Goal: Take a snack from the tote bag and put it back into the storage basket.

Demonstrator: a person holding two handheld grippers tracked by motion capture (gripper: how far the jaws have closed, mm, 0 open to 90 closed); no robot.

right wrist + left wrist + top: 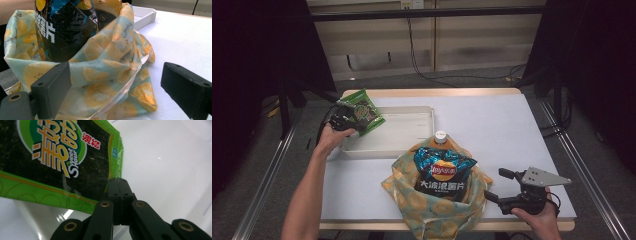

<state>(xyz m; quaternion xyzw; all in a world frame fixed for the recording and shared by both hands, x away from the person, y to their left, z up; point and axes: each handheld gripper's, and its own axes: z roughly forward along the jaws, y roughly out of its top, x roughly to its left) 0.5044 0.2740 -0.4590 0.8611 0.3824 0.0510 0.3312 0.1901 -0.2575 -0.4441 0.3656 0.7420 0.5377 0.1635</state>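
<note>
The left claw [346, 121] is clamped shut on the lower corner of a green snack packet [363, 111], which it holds over the near-left corner of the white tray [412, 131]. In the left gripper view the jaws meet on the packet's [62, 157] sealed edge, right where the crimped side ends. The packet's long axis slants up and away from the claw, toward the tray's far-left corner, so any move from here, I judge, carries the packet by that one corner. The left hand is the nearer one by far. The right claw [502, 186] rests wide open and empty on the bench [512, 125], well to the right of the tray, just beside the lemon-print cloth bag [432, 205].

The green packet reads "Sweet Hour" in white under large orange Chinese characters, with small red characters beside them. In the bag stands a blue crisp bag [443, 172] with a round red-and-yellow logo and white Chinese lettering; behind it is a bottle [440, 137] with a white cap.
</note>
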